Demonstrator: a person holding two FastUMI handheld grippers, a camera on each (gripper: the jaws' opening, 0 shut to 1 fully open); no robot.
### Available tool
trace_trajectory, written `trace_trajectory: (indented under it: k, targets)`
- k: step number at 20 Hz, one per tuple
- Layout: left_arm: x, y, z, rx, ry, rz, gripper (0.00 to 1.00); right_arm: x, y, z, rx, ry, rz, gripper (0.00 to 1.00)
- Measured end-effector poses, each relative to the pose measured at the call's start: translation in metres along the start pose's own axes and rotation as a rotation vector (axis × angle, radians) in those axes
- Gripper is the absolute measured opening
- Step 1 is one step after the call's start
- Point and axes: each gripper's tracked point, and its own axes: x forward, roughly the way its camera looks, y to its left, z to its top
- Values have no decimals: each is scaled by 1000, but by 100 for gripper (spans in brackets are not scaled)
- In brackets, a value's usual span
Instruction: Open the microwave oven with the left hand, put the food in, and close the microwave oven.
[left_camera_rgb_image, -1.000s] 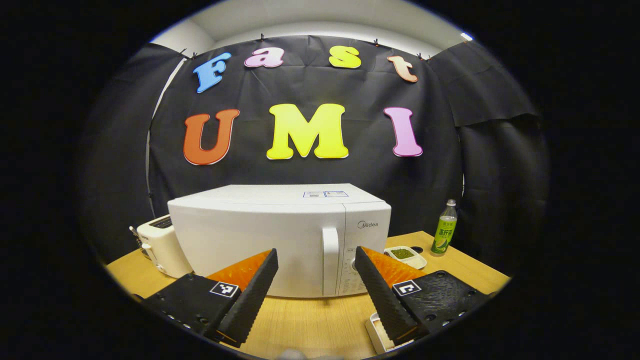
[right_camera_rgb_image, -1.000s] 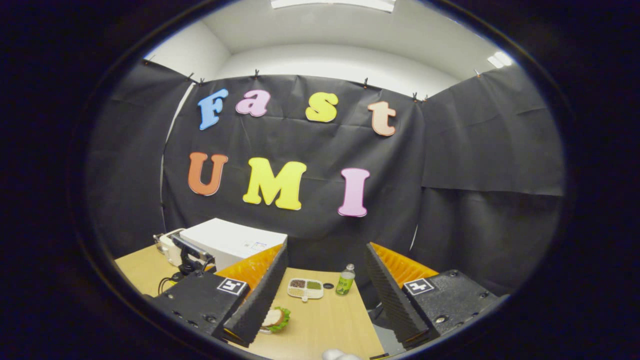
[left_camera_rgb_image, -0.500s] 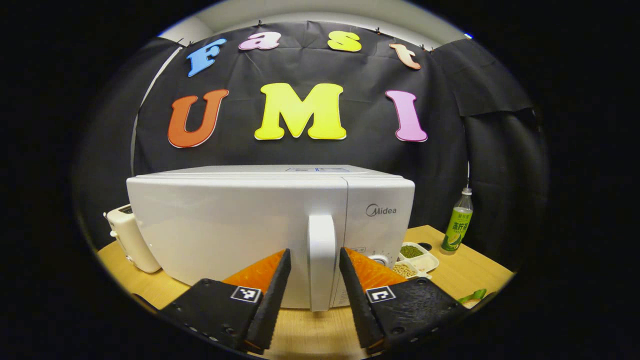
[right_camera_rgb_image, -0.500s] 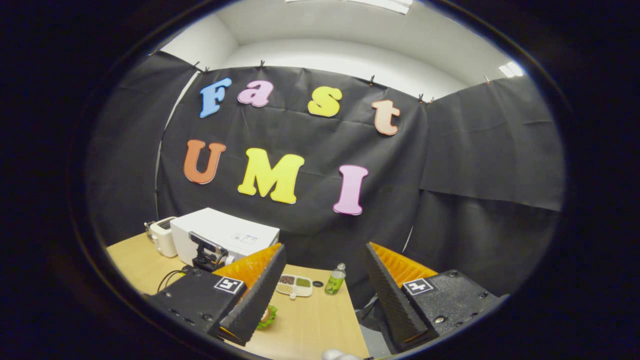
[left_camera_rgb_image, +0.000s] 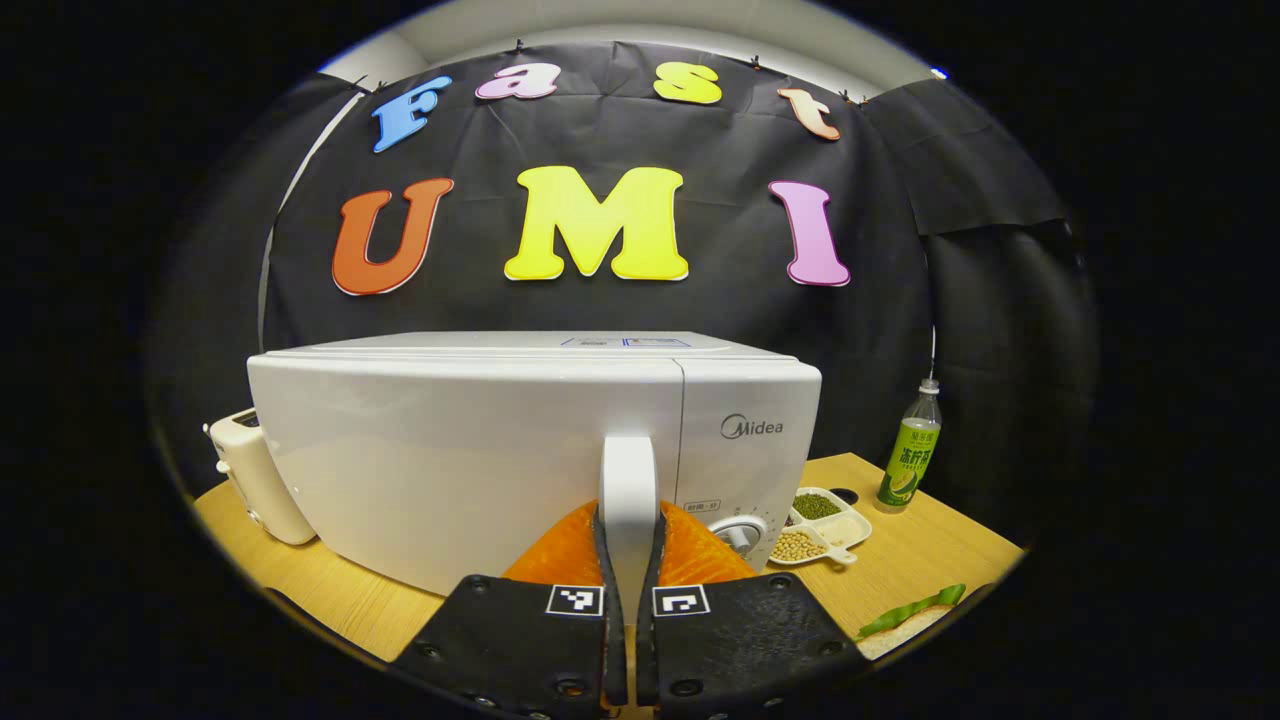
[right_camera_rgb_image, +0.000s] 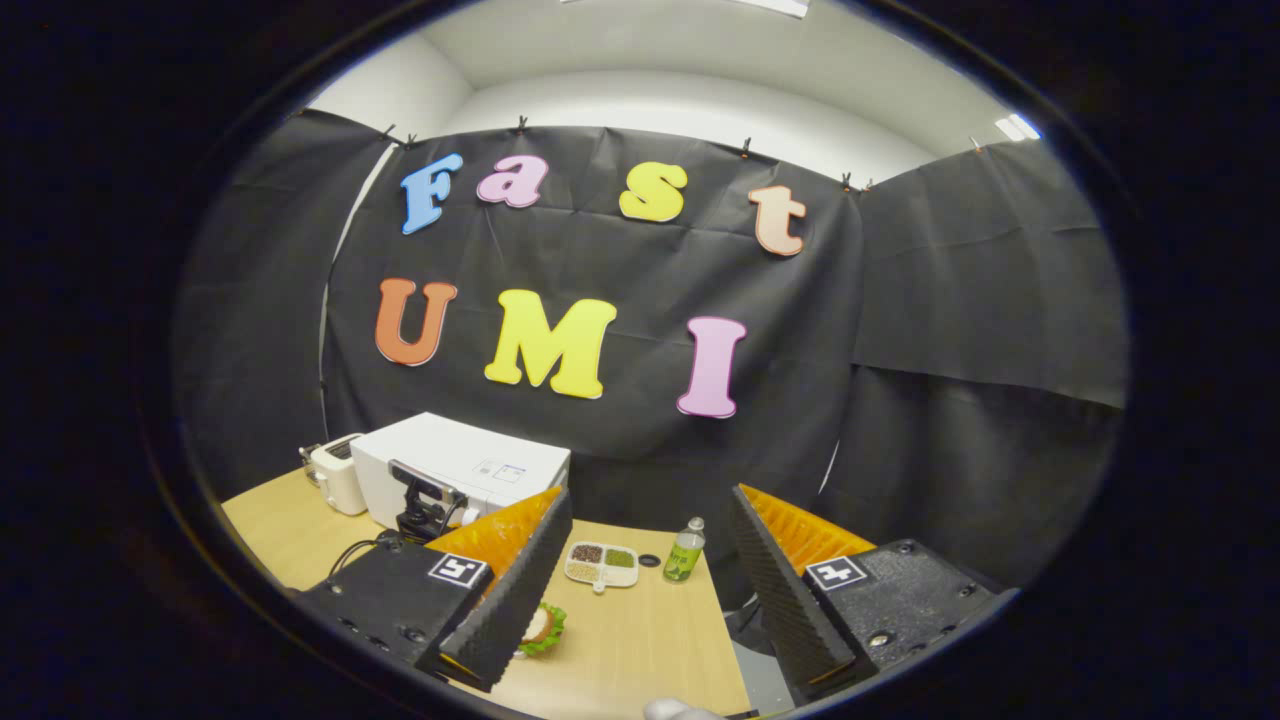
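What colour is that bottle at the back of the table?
Green, with a pale cap; the bottle shows best in the left gripper view.

L gripper (left_camera_rgb_image: 629, 560) clamped on handle (left_camera_rgb_image: 629, 490) of shut microwave (left_camera_rgb_image: 480, 450); bottle (left_camera_rgb_image: 908, 460), bean tray (left_camera_rgb_image: 822, 520) to its right.

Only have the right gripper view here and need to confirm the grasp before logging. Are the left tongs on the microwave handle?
Observer: Yes. In the left gripper view the left tongs are shut on the white vertical handle, one finger on each side.
Operator: Door cracked at all?
Observer: No. The door sits flush with the control panel, with no gap at the seam.
Operator: Anything close to the grip?
Observer: A dial sits low on the panel, just right of the handle in that view.
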Motion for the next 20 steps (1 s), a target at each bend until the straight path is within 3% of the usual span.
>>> trace_trajectory:
  k: [3,6,9,12,13,14,15,16,17,20]
  targets:
    - [-12,-1,-4,-31,20,-26,4,-1,5,0,2,-4,17,96]
    - [-49,5,-3,7,-36,-39,4,0,13,2,1,-11,43,96]
    - [-84,16,-11,-6,-5,-44,4,-2,21,7,-20,-34,65,100]
    - [-109,35,-14,10,11,-3,22,-7,31,6,-14,-42,90,96]
    - [-117,46,-13,17,15,24,22,-9,34,5,-11,-42,99,100]
    - [-123,56,-11,18,13,46,42,-11,36,4,-9,-41,106,100]
    - [-129,65,-8,19,9,66,52,-14,37,4,-4,-41,111,100]
    - [-133,69,-7,16,9,63,77,-16,39,4,2,-42,118,96]
    - [-139,70,-11,12,27,58,97,-18,42,4,6,-42,123,100]
    - [-160,83,-8,46,25,76,98,-24,51,0,11,-39,140,96]
